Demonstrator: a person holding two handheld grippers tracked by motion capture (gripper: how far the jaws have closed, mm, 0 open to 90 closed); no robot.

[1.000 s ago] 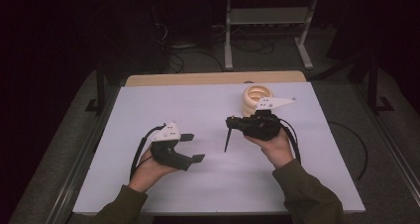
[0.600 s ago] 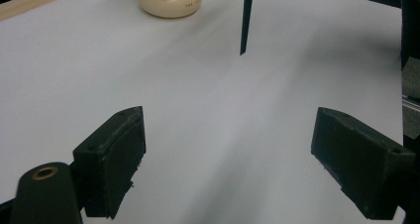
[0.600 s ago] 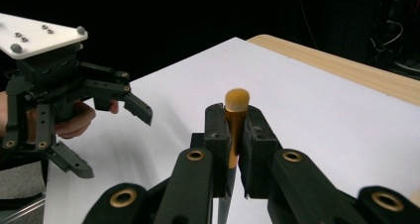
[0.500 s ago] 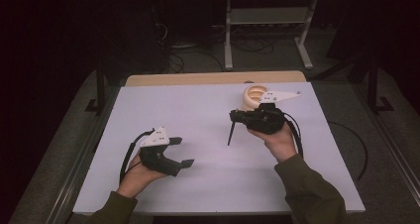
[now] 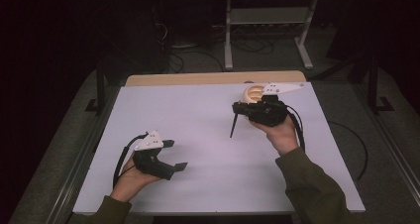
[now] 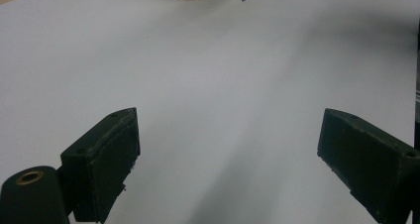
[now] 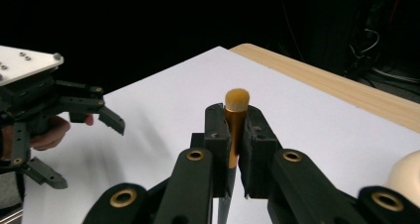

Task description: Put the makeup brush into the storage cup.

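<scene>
Brush [image 7: 236, 116] clamped upright in right gripper [image 7: 235, 135] fingers, left gripper [image 5: 171, 155] low over table [image 5: 208, 135], fingers just opening, wide, empty

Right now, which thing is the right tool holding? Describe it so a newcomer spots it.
On the white table, go to the right tool near the cream bowl. Clamped in it is a thin stick: amber handle with a rounded top, dark tip pointing down at the table.

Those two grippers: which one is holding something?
The right gripper, clamped on a thin wood-handled tool. The left gripper has open jaws with nothing between.
</scene>
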